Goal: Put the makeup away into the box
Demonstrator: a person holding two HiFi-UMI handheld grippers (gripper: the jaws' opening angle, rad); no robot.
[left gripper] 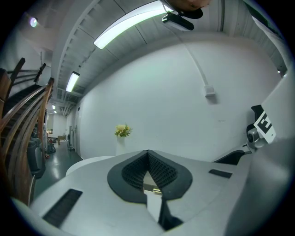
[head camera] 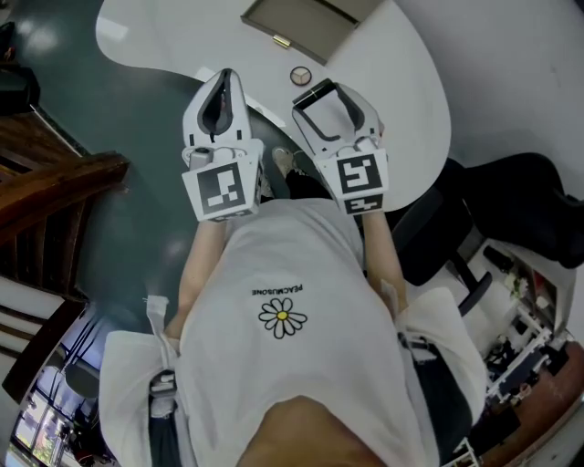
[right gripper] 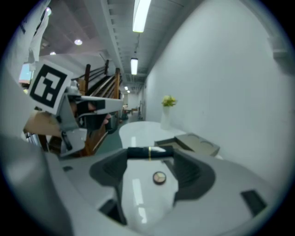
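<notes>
Our right gripper (head camera: 315, 93) pinches the black tube (right gripper: 138, 152) crosswise, and the box (head camera: 301, 25) lies just ahead, upper centre. Our left gripper (head camera: 226, 75) is pressed together, empty.

I count two claws on my feed: one left claw (head camera: 224, 77) and one right claw (head camera: 318, 92). Of makeup there are two pieces: one black tube (right gripper: 150, 152) with a single gold band and one round compact (head camera: 300, 76). There is one flat box (head camera: 301, 23), one white tabletop (head camera: 401, 73) and one vase of flowers (right gripper: 168, 109).
</notes>
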